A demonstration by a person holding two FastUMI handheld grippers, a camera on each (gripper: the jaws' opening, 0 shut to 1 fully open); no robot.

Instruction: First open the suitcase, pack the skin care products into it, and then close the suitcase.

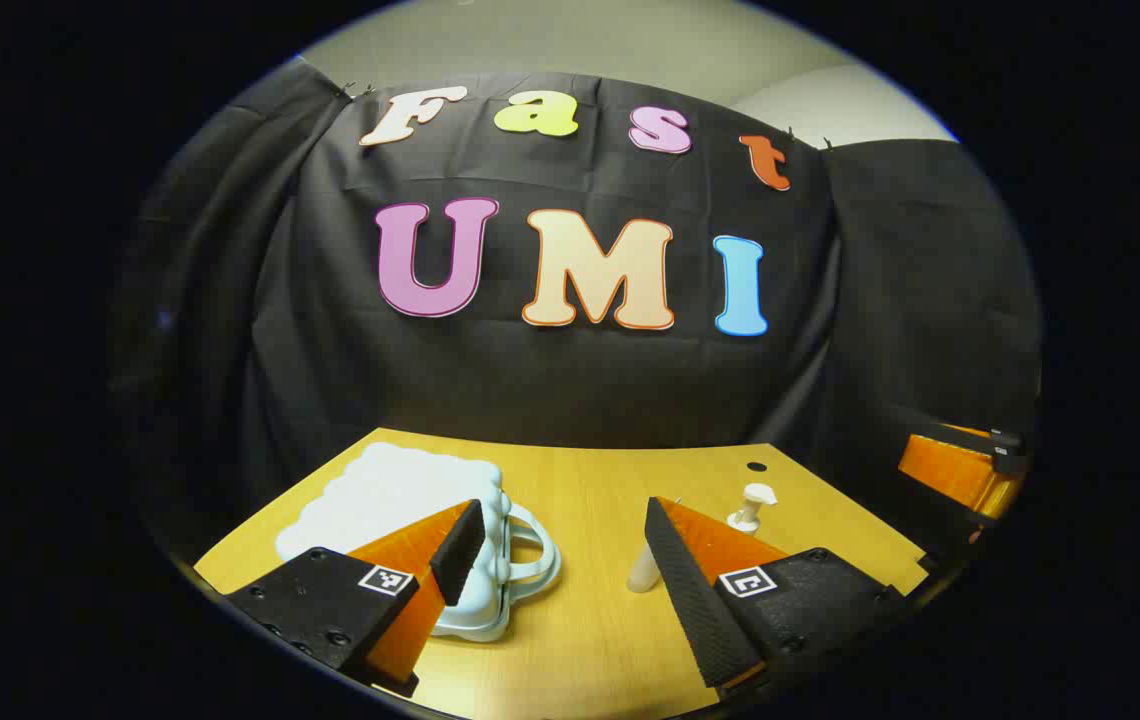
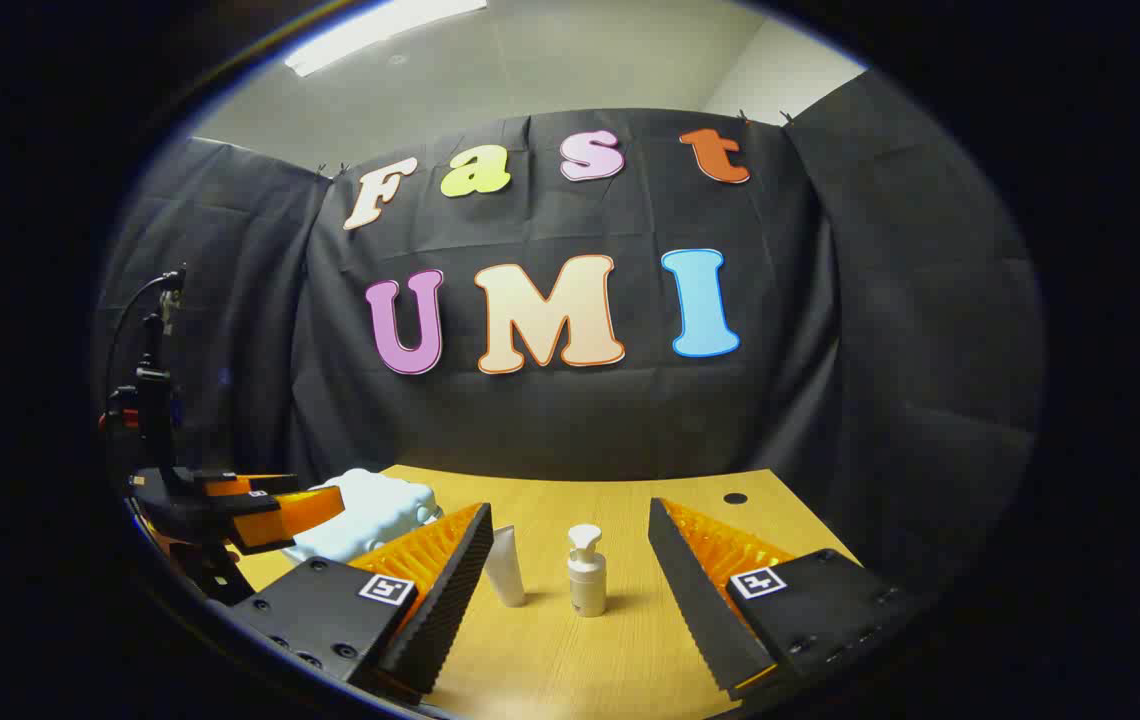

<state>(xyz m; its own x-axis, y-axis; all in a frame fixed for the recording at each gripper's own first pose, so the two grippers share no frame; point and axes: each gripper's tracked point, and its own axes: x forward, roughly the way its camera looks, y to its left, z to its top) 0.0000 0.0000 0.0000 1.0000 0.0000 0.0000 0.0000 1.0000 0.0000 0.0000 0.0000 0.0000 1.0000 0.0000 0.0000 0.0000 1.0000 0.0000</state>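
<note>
A pale blue, bumpy-shelled suitcase (image 1: pixel 400 500) lies closed and flat on the wooden table (image 1: pixel 590 620), its handle (image 1: pixel 530 555) facing the table's middle. My left gripper (image 1: pixel 560 555) hovers open above the table, its left finger in front of the case's handle side. A white tube (image 1: pixel 642 570) stands by its right finger, and a white pump bottle (image 1: pixel 752 508) shows behind that finger. In the right gripper view, the pump bottle (image 2: pixel 586 572) and the tube (image 2: pixel 506 566) stand upright between the wide-open fingers of my right gripper (image 2: pixel 570 560). The suitcase (image 2: pixel 370 515) lies far left.
The other gripper (image 2: pixel 230 505) with its cable reaches in over the suitcase at the left of the right gripper view; part of a gripper (image 1: pixel 960 465) shows at the right edge of the left gripper view. A dark round hole (image 1: pixel 756 466) marks the table's far right corner. Black cloth backs the table.
</note>
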